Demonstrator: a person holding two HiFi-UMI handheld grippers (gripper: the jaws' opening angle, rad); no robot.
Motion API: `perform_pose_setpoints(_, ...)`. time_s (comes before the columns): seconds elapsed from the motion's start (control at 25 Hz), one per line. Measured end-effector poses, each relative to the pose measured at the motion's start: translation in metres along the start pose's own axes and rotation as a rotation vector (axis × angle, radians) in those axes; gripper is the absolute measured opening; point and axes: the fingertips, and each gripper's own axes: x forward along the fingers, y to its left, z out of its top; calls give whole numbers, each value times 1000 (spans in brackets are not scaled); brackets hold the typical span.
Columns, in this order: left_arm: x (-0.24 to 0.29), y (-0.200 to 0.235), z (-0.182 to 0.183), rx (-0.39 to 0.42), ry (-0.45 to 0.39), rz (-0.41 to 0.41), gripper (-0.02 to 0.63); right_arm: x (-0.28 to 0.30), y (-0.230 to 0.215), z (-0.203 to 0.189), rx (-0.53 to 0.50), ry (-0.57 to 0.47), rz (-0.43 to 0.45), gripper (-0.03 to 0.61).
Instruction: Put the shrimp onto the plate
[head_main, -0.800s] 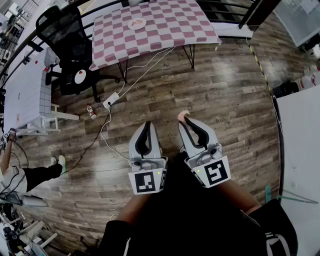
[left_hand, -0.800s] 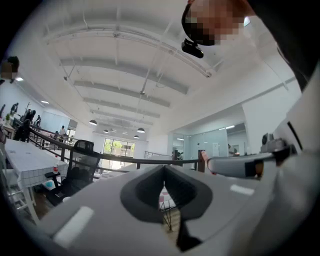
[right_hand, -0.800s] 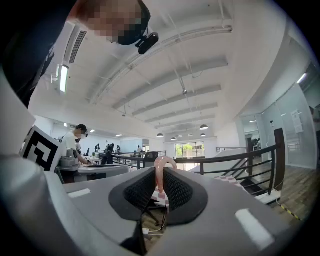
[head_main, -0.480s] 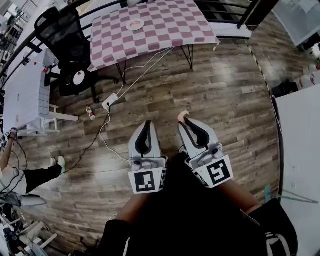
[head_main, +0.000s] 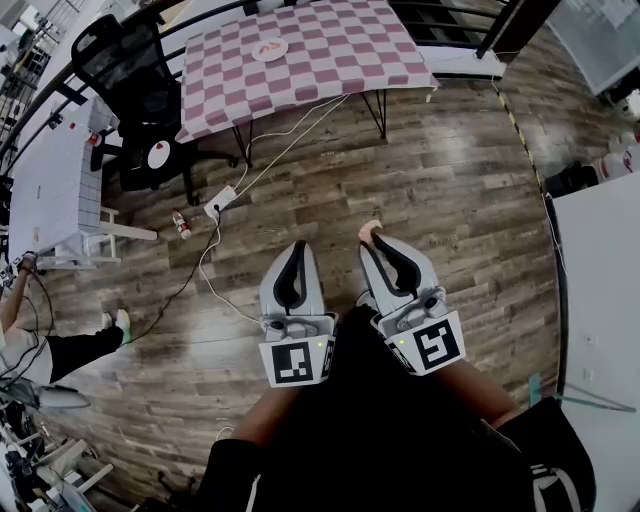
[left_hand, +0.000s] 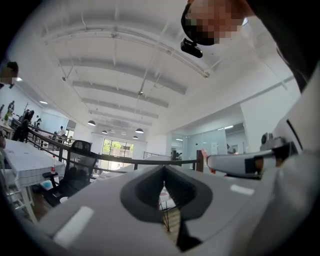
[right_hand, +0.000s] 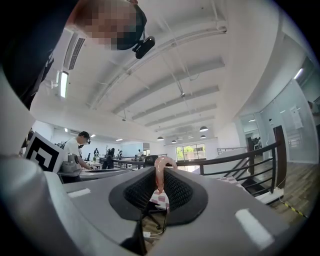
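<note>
head view: the left gripper (head_main: 296, 250) and the right gripper (head_main: 373, 238) were held side by side over the wooden floor (head_main: 450, 180), both pointing away from the person. a pink shrimp (head_main: 368, 231) stuck out of the right gripper's tips. the plate (head_main: 270, 49) lay well apart from it, on the checkered table (head_main: 340, 55) at the far end of the floor. between grippers and table ran white cables (head_main: 280, 140) to a power strip (head_main: 222, 198); a black chair (head_main: 130, 75) stood to the table's left.

left gripper view: the jaws were closed together with only a thin slit between the pads, and nothing was in it. the other gripper showed to the right.

right gripper view: the jaws were clamped on the shrimp, whose curled end rose above the pads. a railing (right_hand: 240, 157) crossed behind, and a person (right_hand: 77, 146) stood at a desk on the left.
</note>
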Motion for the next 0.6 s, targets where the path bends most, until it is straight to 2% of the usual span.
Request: perform_pose_setpoints(0.6,11,-13,-4,13,-25,45,9,-2,-21,8,-24,-11,14,49)
